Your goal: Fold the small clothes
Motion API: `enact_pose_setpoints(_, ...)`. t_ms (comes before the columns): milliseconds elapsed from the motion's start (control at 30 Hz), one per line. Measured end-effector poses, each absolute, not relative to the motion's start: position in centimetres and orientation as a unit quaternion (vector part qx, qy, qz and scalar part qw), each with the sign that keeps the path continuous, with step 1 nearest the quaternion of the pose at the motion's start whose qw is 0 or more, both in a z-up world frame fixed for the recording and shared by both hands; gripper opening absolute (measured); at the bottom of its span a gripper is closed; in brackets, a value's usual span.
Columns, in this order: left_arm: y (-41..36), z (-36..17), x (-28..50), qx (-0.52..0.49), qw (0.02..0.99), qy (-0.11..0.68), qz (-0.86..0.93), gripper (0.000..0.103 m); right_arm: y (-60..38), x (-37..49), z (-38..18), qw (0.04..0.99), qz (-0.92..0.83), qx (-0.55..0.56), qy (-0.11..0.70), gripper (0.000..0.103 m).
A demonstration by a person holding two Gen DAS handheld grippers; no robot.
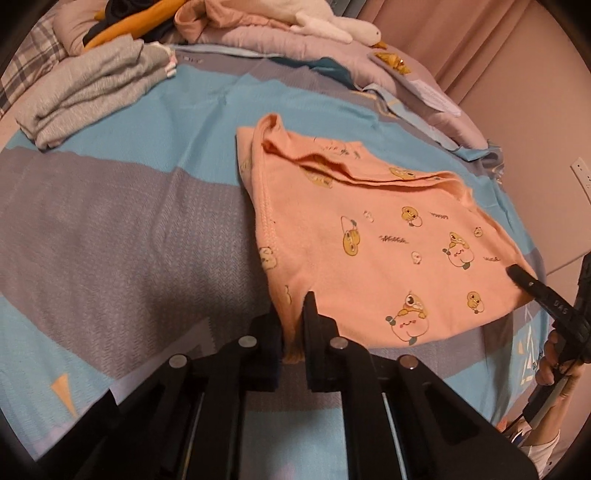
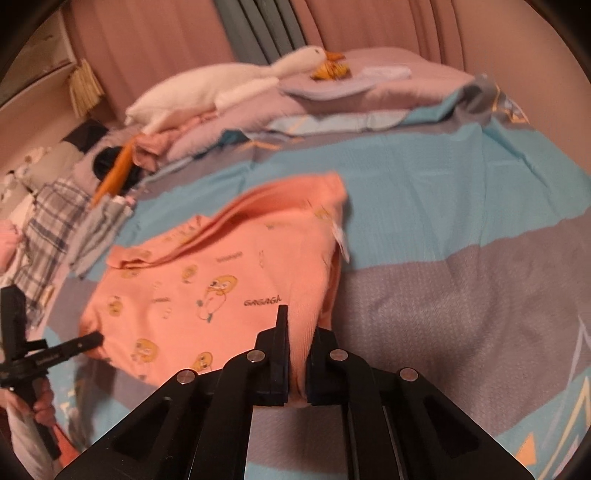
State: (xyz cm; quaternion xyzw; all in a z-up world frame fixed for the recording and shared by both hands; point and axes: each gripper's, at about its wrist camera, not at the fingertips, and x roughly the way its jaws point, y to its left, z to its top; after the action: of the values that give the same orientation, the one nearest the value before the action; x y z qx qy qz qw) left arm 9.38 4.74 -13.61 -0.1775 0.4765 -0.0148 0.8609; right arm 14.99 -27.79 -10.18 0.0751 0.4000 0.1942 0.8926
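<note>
**Both grippers pinch the near edge of a peach garment on the bed**

On the far left of the bed, in the left wrist view, sits a pile of folded grey clothes [image 1: 92,88] on the blue and grey bedspread [image 1: 110,221]. Behind it, along the far edge, lie an orange cloth [image 1: 136,22] and a white plush goose [image 1: 332,26] on lilac bedding.

The peach garment [image 1: 369,229] lies in the middle of the bedspread, partly folded, with a doubled band of fabric across its far part. It is printed with small yellow cartoon figures and short dark words. In the right wrist view one printed word reads "GAGAGA" [image 2: 263,301]; the other words are too small or blurred to read. A white tag [image 2: 341,236] hangs at the garment's right edge.

The left gripper [image 1: 293,332] is clenched on the garment's near left corner, with a fold of peach fabric squeezed between its black fingers. The right gripper [image 2: 297,354] is likewise clamped on the near right corner, fabric bunched between its pads. In the left wrist view the right gripper's fingertip [image 1: 517,275] rests at the garment's right edge, and white lettering on its arm looks like "DAS", though that is uncertain. A hand [image 1: 557,354] holds that gripper's handle at the right rim.

On the far right, a lilac pillow [image 2: 388,85] lies against pink curtains [image 2: 369,22].
</note>
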Motion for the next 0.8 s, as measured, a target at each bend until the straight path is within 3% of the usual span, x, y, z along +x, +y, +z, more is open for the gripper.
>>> enact_pose_setpoints(200, 5.0, -13.5, 8.3, -0.164, 0.865, 0.474, -0.019, 0.005, -28.4, 13.6, -9.8, 0.895, 0.199, 0.082, 0.391, 0.007)
enact_pose_setpoints(400, 5.5, -15.5, 8.0, -0.17, 0.851, 0.497, -0.012, 0.005, -28.5, 14.2, -13.0, 0.884, 0.159, 0.064, 0.434, 0.007)
enact_pose_setpoints(700, 5.7, -15.1, 8.0, -0.178, 0.849, 0.497, -0.01, 0.009, -28.7, 14.3, -13.3, 0.882, 0.134, 0.049, 0.449, 0.007)
enact_pose_setpoints(733, 5.7, -15.0, 8.0, -0.18, 0.848, 0.497, -0.011, 0.009, -29.0, 14.1, -13.2, 0.881, 0.133, 0.056, 0.45, 0.007)
enact_pose_setpoints(800, 5.7, -15.0, 8.1, -0.185, 0.846, 0.499, -0.009, 0.015, -29.6, 13.7, -13.2, 0.879, 0.124, 0.068, 0.455, 0.023)
